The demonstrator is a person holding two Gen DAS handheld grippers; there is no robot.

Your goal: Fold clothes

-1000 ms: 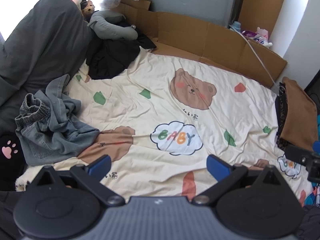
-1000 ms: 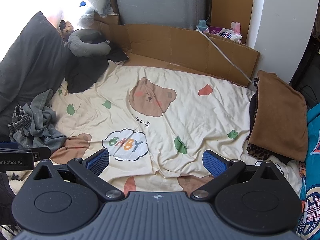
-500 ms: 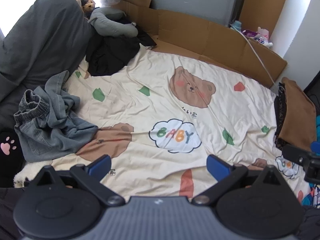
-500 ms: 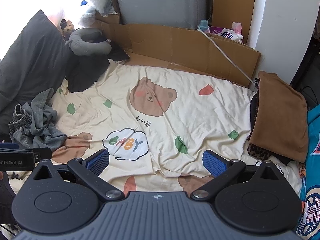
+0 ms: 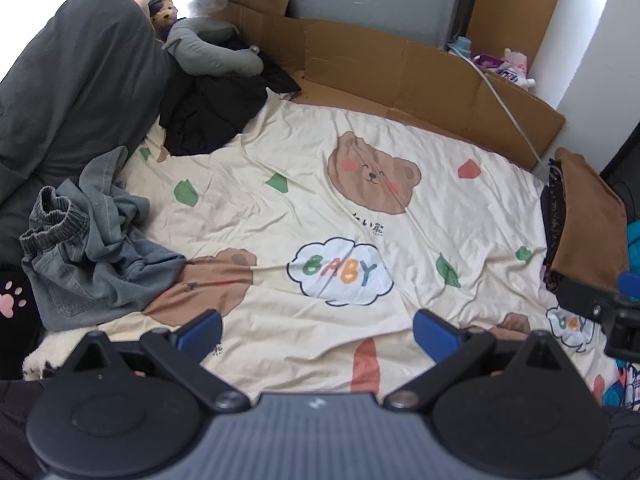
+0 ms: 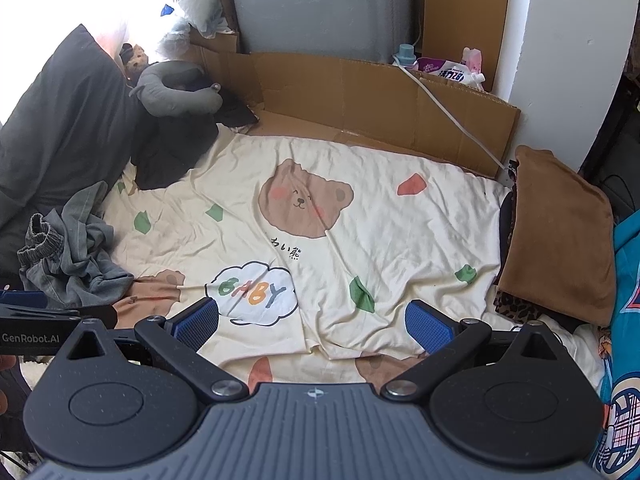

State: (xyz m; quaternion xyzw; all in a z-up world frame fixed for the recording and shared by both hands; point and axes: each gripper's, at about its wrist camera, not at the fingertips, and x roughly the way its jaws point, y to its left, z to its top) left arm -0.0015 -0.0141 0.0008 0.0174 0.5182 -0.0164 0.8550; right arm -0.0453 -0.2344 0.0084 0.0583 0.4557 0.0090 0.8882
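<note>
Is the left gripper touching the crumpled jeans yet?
Apart. In the left wrist view, the left gripper hangs open over the bear sheet, and a strip of sheet shows between its nearer fingertip and the jeans.

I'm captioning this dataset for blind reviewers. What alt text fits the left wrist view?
The open left gripper hovers empty above a cream bear-print bedsheet, with crumpled grey-blue jeans lying at the sheet's left edge. A folded brown garment lies at the right edge, and flattened cardboard lines the far side.
</note>
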